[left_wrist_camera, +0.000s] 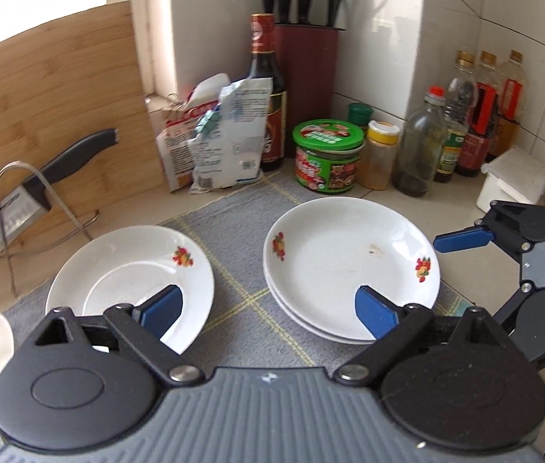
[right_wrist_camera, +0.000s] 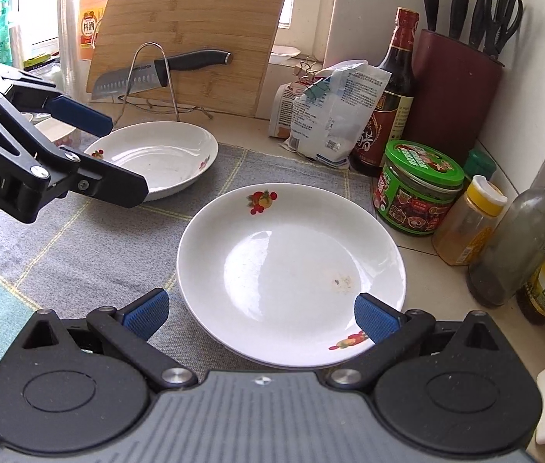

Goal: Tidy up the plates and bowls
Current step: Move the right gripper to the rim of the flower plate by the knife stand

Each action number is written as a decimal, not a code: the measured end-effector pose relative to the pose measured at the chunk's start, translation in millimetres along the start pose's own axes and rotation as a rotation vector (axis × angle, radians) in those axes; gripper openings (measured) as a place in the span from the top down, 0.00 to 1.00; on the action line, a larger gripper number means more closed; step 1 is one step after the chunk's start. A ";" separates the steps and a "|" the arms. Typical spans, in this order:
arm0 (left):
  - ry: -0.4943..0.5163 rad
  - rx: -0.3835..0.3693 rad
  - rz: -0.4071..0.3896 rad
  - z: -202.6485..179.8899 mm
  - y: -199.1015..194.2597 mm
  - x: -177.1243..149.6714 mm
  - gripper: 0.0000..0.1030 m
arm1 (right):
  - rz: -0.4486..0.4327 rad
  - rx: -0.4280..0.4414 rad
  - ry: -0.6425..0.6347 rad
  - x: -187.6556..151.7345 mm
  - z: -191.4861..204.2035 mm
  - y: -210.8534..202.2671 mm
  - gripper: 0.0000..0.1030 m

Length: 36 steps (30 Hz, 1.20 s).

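Two stacked white plates with fruit prints lie on the grey mat; the top one fills the right wrist view. A single white plate lies to their left and shows in the right wrist view. My left gripper is open and empty, hovering between the single plate and the stack. My right gripper is open and empty over the stack's near rim. The right gripper's fingers appear at the right of the left wrist view, and the left gripper's fingers at the left of the right wrist view.
A bamboo cutting board leans on the wall behind a knife in a wire rack. Bags, a sauce bottle, a knife block, a green jar and several bottles crowd the back and right.
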<state>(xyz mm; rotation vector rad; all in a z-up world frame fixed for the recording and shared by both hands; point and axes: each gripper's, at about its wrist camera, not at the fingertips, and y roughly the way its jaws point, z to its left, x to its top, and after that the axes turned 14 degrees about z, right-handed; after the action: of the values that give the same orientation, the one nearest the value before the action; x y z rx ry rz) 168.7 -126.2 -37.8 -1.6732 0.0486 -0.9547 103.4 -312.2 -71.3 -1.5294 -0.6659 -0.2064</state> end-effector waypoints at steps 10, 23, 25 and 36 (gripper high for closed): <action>-0.208 0.159 0.045 32.1 -10.3 -37.9 0.07 | -0.043 0.091 -0.095 18.8 19.7 4.6 0.00; -0.234 0.168 0.075 67.3 14.3 -61.6 0.07 | 0.013 0.083 -0.116 37.8 60.0 20.8 0.00; -0.226 0.164 0.081 71.3 21.2 -65.9 0.07 | 0.028 0.078 -0.116 44.3 63.1 22.6 0.00; -0.207 0.128 0.113 84.6 64.4 -63.8 0.07 | 0.050 0.123 -0.130 87.9 69.3 48.0 0.00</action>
<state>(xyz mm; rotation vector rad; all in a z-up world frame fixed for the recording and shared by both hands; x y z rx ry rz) 205.2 -49.7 -128.3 -1.6245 -0.0549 -0.6824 180.8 -218.2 -73.0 -1.4477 -0.7294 -0.0272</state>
